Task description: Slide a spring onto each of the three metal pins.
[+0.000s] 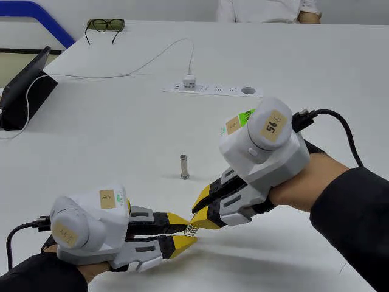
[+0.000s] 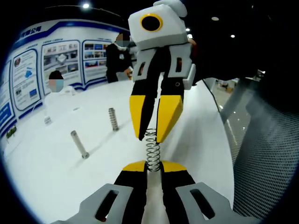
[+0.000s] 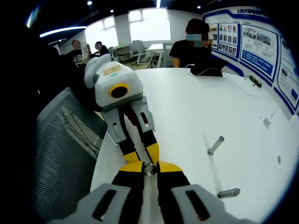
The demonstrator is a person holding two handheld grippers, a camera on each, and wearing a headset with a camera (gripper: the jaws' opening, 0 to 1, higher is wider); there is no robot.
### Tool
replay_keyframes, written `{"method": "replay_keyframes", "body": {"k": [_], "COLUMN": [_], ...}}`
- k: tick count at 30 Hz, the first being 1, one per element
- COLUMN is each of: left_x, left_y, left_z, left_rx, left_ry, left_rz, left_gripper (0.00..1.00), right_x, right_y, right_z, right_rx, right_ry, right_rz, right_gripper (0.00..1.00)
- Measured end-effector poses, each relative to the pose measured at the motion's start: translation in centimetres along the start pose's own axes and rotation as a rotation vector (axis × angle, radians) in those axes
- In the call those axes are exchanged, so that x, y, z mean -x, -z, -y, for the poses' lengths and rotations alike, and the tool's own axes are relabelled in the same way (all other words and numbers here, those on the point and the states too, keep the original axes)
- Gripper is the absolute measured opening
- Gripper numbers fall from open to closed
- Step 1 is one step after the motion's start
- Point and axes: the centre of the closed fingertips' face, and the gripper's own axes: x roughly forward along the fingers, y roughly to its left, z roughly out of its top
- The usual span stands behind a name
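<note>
- Steel-wire spring (image 2: 151,148): a small open coil. It was judged very light, elastic along its length, easily kinked, and liable to shoot away if pinched hard across the turns.
- Location: the spring spanned the short gap between the two sets of tongs and appeared to be lifted off the tabletop (image 1: 121,134).
- Left tongs (image 2: 148,166): clenched on the near end of the spring.
- Right tongs (image 3: 149,166): clenched on the opposite end, almost tip to tip with the left tongs.
- Whether a pin already ran inside the coil could not be told.
- Recommended hold: grip the end turns only, with light pressure, and leave the bore free.
- Bare pin (image 1: 184,166): stood upright farther out, apart from both tongs.
- Sprung pin (image 2: 112,119): already carried a coil and stood near the bare pin.
</note>
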Motion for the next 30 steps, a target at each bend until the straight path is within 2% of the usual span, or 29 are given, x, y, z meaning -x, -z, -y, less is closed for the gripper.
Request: {"method": "replay_keyframes", "body": {"k": [15,22,30], "left_x": [-0.1,0.1,0.2], "left_y": [-0.5,-0.7,-0.8], "left_z": [-0.1,-0.3,-0.5], "left_rx": [0.054,0.079,0.078], "left_ry": [0.005,-0.002,-0.009], "left_rz": [0.030,0.047,0.050], "left_gripper": [0.11,0.11,0.11], "right_x": [-0.5,-0.5,-0.5], "right_y": [-1.3,-1.3,-0.8], "right_z": [0.1,0.0,0.1], "right_rx": [0.012,0.036,0.034], "right_ry": [0.014,0.018,0.028], "right_rz": [0.046,0.046,0.042], "right_gripper": [0.12,0.13,0.14]}}
